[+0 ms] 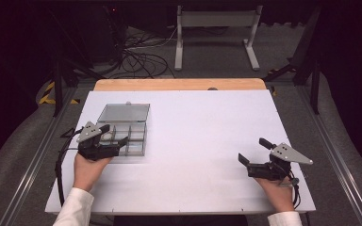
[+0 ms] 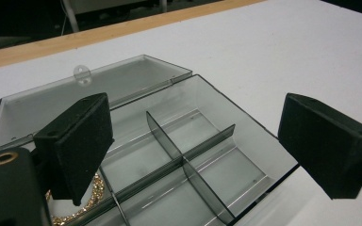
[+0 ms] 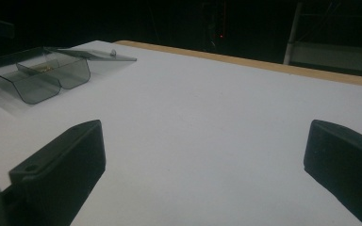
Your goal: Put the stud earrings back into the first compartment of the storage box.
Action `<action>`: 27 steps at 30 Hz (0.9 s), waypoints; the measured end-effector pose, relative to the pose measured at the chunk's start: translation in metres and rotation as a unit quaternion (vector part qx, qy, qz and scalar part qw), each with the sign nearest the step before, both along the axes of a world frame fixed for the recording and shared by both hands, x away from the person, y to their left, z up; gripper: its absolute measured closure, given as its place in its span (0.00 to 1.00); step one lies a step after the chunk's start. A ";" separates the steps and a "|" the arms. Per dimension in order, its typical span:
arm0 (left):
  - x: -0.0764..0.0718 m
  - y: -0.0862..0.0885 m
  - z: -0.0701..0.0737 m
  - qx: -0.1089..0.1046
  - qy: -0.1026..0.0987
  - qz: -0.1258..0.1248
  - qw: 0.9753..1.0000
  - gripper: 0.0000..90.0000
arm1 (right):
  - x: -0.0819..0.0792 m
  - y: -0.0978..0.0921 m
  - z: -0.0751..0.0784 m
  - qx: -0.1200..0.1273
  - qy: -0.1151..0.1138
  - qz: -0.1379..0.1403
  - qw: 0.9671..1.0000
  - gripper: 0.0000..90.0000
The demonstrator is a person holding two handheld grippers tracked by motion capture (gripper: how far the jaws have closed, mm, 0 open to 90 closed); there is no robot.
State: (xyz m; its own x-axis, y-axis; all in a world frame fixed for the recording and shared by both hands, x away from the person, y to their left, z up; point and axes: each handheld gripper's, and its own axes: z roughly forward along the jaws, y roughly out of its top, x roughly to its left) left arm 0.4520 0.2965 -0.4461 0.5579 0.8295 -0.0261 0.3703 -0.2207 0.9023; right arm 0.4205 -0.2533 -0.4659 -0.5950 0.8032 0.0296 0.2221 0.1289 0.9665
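A smoky clear compartment box (image 1: 133,136) lies at the table's left, its lid (image 1: 124,112) folded flat behind it. The left gripper view looks into its divided cells (image 2: 188,155); a gold beaded ring-shaped piece (image 2: 87,202) lies in the near-left cell, partly behind a jaw. My left gripper (image 1: 113,135) hovers open over the box's left side, nothing between its jaws (image 2: 202,150). My right gripper (image 1: 253,150) is open at the table's right, well away from the box (image 3: 42,77), with bare table between its jaws (image 3: 202,165).
The white table top (image 1: 193,141) ends in a wooden strip (image 1: 179,84) at the far edge. Beyond it stand a white metal frame (image 1: 217,33) and loose cables (image 1: 141,56) on the floor.
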 end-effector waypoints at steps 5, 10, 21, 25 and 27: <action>-0.005 0.001 0.000 0.000 -0.013 -0.002 1.000 0.13 | 0.000 0.000 0.000 0.001 0.000 0.000 1.000 0.00; -0.010 0.002 0.000 -0.005 -0.020 -0.002 1.000 0.13 | 0.000 -0.001 0.000 0.006 -0.001 -0.001 1.000 0.00; -0.021 0.006 -0.003 -0.015 -0.038 -0.006 0.999 0.12 | 0.000 -0.001 -0.001 0.004 -0.002 -0.002 1.000 0.00; -0.025 0.008 -0.004 -0.015 -0.045 -0.007 0.999 0.12 | 0.000 -0.001 -0.001 0.002 -0.001 -0.004 1.000 0.00; -0.027 0.009 -0.004 -0.013 -0.049 -0.008 0.999 0.12 | 0.000 -0.001 -0.001 0.003 -0.001 -0.004 1.000 0.00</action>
State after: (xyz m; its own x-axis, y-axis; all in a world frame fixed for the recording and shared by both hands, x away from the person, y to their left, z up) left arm 0.4254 0.3058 -0.4504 0.5716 0.8205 0.0083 0.2764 -0.2021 0.9396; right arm 0.4209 -0.2541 -0.4673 -0.5886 0.8077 0.0327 0.2215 0.1223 0.9675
